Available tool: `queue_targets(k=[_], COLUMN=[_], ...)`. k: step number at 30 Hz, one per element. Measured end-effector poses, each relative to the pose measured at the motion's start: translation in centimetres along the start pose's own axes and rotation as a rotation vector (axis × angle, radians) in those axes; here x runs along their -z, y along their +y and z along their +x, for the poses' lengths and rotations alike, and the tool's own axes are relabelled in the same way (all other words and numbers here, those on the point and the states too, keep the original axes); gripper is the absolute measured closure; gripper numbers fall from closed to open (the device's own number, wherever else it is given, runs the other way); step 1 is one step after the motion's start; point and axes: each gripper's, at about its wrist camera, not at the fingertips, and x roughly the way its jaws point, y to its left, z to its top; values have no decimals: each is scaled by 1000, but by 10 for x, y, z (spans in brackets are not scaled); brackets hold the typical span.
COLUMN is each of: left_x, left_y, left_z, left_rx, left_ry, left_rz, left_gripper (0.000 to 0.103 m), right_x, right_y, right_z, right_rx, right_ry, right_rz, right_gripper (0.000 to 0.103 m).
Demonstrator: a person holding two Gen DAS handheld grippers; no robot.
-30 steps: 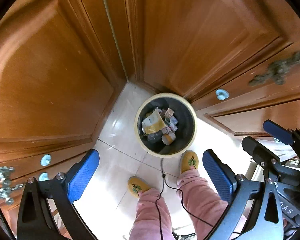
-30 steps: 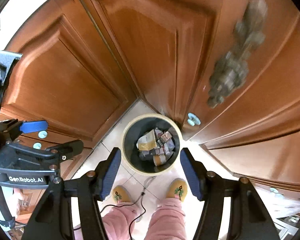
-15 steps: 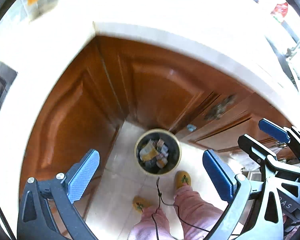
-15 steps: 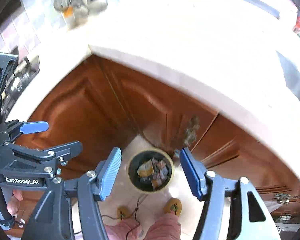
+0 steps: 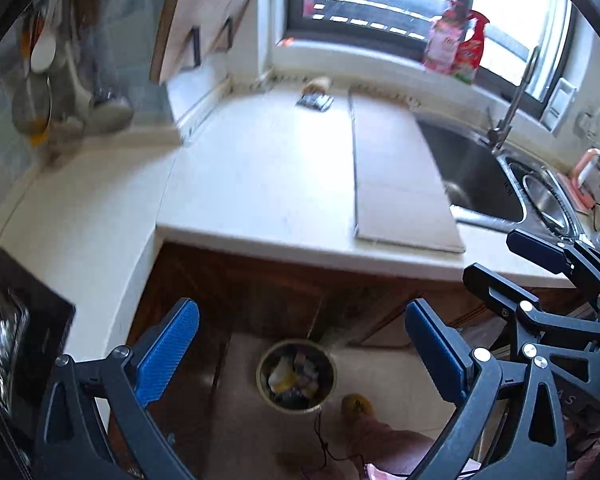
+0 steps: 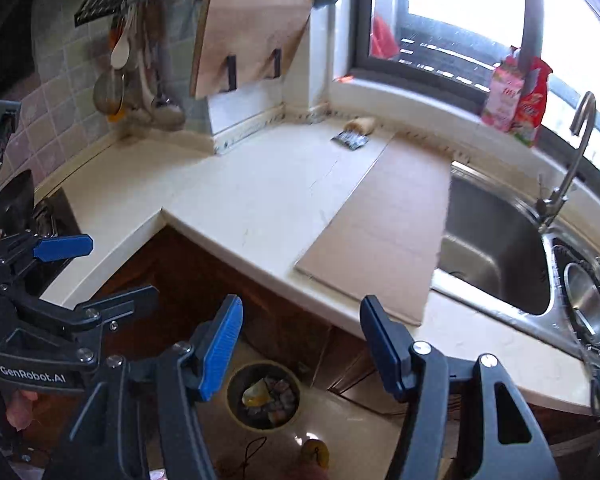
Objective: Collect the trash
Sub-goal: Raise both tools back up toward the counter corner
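Observation:
A round bin (image 5: 296, 376) with several scraps of trash stands on the floor below the counter; it also shows in the right wrist view (image 6: 265, 396). A dark wrapper (image 5: 315, 101) and a beige scrap (image 5: 317, 84) lie at the back of the white counter (image 5: 268, 176), near the window; they show in the right wrist view too, wrapper (image 6: 350, 140) and scrap (image 6: 361, 124). My left gripper (image 5: 300, 356) is open and empty, above the bin. My right gripper (image 6: 300, 348) is open and empty, beside it.
A flat cardboard sheet (image 6: 380, 236) lies on the counter beside the steel sink (image 6: 496, 248) with its tap (image 6: 568, 168). A cutting board (image 6: 248, 36) and hanging utensils (image 6: 128, 76) are on the back wall. Red packets (image 6: 516, 96) stand on the windowsill. A stove (image 5: 16, 332) is at left.
Both grippers have risen from low over the bin and tilted up. The counter, sink and window have come into view and the bin now looks small below.

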Motion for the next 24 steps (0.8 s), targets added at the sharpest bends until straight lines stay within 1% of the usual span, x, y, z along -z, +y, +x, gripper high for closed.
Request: queue_targets(k=[3,7,10,14,18,24], left_x=[-17,-39,-61,-89,-125,-193], left_y=[-10,-23,-32,-43,-54,-63], left_z=[-14,-31,-40,-41,-28,24], left_rx=[9,18,27,21,-18,-56], left_ry=[-48,-112,-155,-195,-213,-172], left_rz=[32,67,87,98,96,66], left_gripper=[1,1,1,1,1,1], right_x=[-15,-32,-48,-73,-99,-150], right_y=[-10,-20,-30,-53,-78,-126], right_z=[-22,-40,-47,-44,-29,17], right_rx=[39,97,150,168,150,121], right_ry=[-32,-71,-90,-112,-136,-136], right_rz=[12,12,3,15,6,-29], right_gripper=[41,41,41,41,41,41])
